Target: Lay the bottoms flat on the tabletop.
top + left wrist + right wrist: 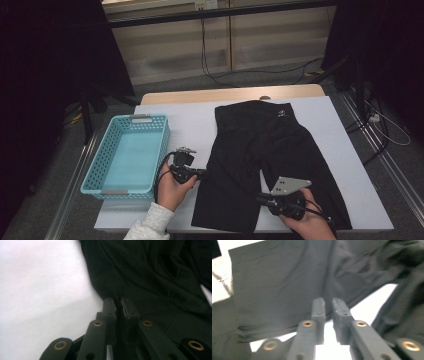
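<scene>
On the white mat (pixel 320 135) that covers the table, a pair of black shorts (pixel 265 160) lies flat, filling the middle and right of the mat. Its waistband points to the far edge and its 2 legs to the near edge, so its long axis runs away from the person. Bare mat stays open between the shorts and the turquoise basket (pixel 100 165) at the left, and along the right edge.

The left gripper (pixel 200 173) sits at the outer edge of the left leg, its jaws nearly together with a narrow gap; in the left gripper view (pixel 117 302) the hem lies at the tips. The right gripper (pixel 262 200) rests at the inner edge of the right leg, near the mat's front edge, jaws likewise slightly parted (pixel 327 303) over cloth.
</scene>
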Demonstrator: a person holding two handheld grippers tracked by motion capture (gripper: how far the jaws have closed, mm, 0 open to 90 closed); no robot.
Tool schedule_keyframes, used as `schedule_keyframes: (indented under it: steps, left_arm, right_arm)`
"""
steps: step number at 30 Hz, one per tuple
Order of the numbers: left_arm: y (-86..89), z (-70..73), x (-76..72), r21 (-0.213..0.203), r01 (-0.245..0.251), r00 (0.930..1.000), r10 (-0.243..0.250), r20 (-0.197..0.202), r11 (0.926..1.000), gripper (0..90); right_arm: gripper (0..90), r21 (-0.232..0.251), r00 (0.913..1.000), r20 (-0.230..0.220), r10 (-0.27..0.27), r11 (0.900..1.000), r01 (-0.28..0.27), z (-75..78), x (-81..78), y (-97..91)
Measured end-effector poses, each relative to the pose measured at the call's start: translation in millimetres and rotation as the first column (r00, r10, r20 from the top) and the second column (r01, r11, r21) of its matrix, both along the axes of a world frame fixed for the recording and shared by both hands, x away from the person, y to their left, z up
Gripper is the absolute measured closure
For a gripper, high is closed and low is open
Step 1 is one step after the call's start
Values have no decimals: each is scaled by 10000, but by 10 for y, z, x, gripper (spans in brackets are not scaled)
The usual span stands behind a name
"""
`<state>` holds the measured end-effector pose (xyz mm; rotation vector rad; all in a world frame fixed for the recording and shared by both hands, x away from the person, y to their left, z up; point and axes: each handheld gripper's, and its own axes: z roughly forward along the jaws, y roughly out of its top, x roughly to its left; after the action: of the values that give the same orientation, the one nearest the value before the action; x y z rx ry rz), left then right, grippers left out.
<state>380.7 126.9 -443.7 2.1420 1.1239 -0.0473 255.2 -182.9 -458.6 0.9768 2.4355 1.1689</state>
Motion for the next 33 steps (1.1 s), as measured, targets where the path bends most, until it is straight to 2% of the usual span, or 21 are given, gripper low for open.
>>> schedule_keyframes:
  steps: [3, 5, 9, 14, 16, 17, 19, 20, 21, 24, 26, 27, 28, 30, 32, 33]
  left_arm:
    - [37, 9, 13, 9, -94, 10000, 94, 1, 10000, 864]
    - [46, 6, 15, 9, -165, 9998, 165, -109, 9999, 881]
    - [46, -4, 5, -89, -102, 9998, 101, -167, 9999, 884]
    - [37, -13, -11, -29, -126, 9999, 126, -108, 9999, 882]
    - [51, -15, -4, -70, -177, 9998, 176, -114, 9998, 882]
    - [57, -15, 0, -5, -161, 9998, 161, -70, 9999, 882]
    - [58, -18, 4, -35, -258, 9996, 257, -78, 9997, 886]
    - [58, -18, 5, 5, -265, 9996, 265, -52, 9996, 888]
    - [63, -16, 8, 3, -246, 9997, 246, -54, 9997, 889]
    - [76, 7, 7, -204, -222, 9997, 221, -70, 9995, 882]
    - [68, 6, 0, -226, -153, 9999, 152, -58, 9996, 854]
    - [65, 2, 3, -265, -116, 9999, 115, -56, 9996, 833]
    - [67, -1, 9, -300, -142, 9999, 142, 20, 9994, 797]
    - [83, 8, 21, -431, -346, 9993, 351, 122, 9985, 692]
    - [87, 25, 25, -493, -487, 9984, 501, 265, 9976, 643]
    - [88, 31, 30, -507, -503, 9981, 520, 327, 9974, 584]
  right_arm:
    - [689, 59, 9993, 184, -334, 9994, 333, 25, 77, 12]
    - [629, -90, 9988, 278, -406, 9991, 409, 30, 115, 58]
    - [571, -310, 9963, 474, -722, 9968, 737, 37, 200, 138]
    - [594, -512, 9907, 603, -1220, 9908, 1251, 27, 327, 151]
    - [608, -771, 9883, 468, -1449, 9859, 1482, -19, 372, 165]
    - [643, -975, 9877, 452, -1499, 9833, 1537, -47, 384, 171]
    - [751, -587, 9883, 222, -1508, 9867, 1519, -77, 388, 162]
    - [843, -516, 9900, 161, -1400, 9887, 1406, -78, 389, 154]
    - [880, -511, 9913, 111, -1311, 9900, 1315, -74, 386, 154]
    - [893, -521, 9938, -93, -1104, 9926, 1098, -50, 361, 145]
    - [893, -594, 9948, -107, -1015, 9931, 1007, -33, 324, 108]
    - [892, -484, 9947, -138, -1021, 9937, 1013, -30, 308, 83]
    - [893, -381, 9944, -205, -1038, 9940, 1030, -32, 297, 63]
    - [892, -608, 9947, -180, -1010, 9932, 997, -39, 276, 38]
    - [891, -603, 9952, -135, -970, 9936, 960, -39, 248, 10]
    - [890, -642, 9957, -110, -920, 9938, 911, -36, 223, -8]
